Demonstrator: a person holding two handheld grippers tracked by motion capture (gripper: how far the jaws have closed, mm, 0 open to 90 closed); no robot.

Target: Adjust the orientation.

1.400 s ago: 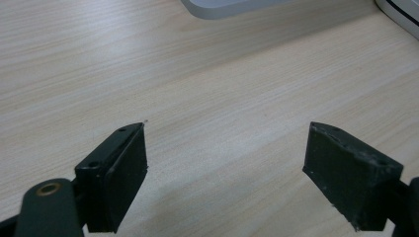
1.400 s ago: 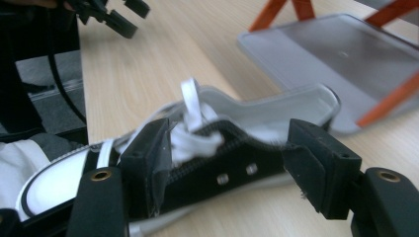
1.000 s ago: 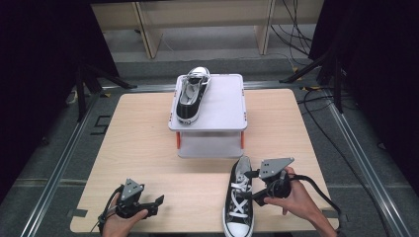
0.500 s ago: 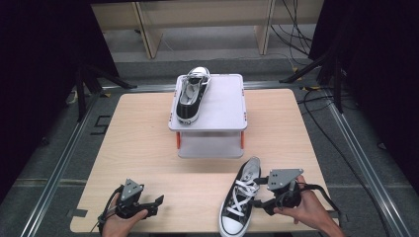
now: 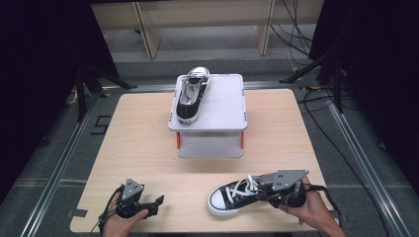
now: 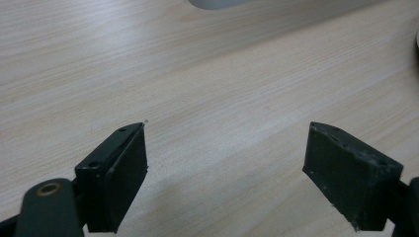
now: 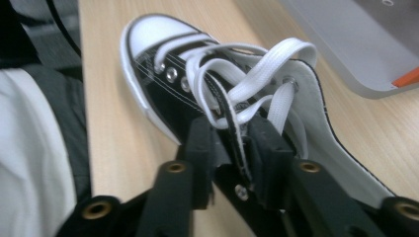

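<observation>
My right gripper [image 7: 232,163] has just been closing its jaws, and now they pinch the thin side wall of the black shoe [image 7: 207,94], with one jaw inside the shoe and one outside. The white laces [image 7: 247,84] lie right in front of my jaws, and one loop hangs down between them. I think that is the tricky part: if I am pinching a lace too, the hold is soft, and the shoe could slip or tip out when I lift. The white toe points away from my jaws, so its weight may make the shoe droop and twist. Past the toe is the table edge, so a dropped shoe could fall off. Farther off stands the grey stand [image 5: 217,106] with the other shoe [image 5: 190,94] on it, which I might bump. My left gripper [image 6: 227,163] rests with jaws apart, holding nothing, over bare table [image 6: 197,74].
</observation>
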